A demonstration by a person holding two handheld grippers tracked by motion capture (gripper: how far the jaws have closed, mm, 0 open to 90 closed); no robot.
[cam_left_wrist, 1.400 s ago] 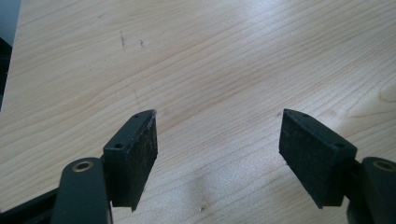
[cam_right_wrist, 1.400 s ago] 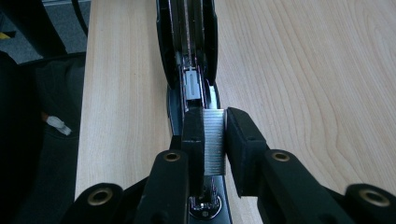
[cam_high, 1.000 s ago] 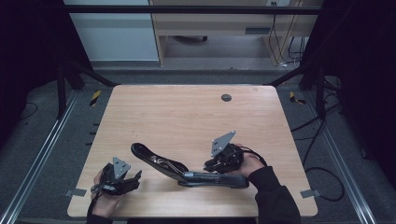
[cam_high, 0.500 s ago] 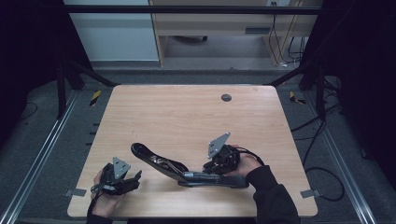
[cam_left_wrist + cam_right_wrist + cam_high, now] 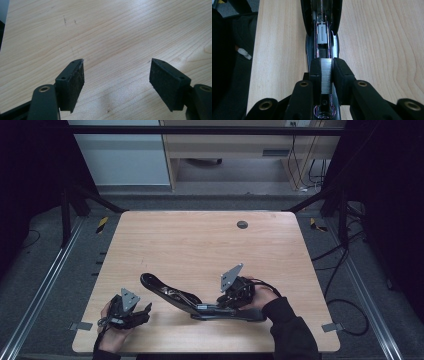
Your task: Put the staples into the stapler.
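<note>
Staple strip pinched over open stapler

Staples (image 5: 327, 75) sit clamped between the right gripper (image 5: 327, 72) pads, directly above the opened black stapler (image 5: 190, 300) lying beneath it on the table (image 5: 200, 245). Left gripper (image 5: 116, 72), well apart, gapes wide, holding nothing.

Your stapler (image 5: 185, 299) lies open on the table (image 5: 200, 245) near its front edge, your right gripper (image 5: 231, 301) over its right end, your left gripper (image 5: 137, 312) apart at front-left.
</note>
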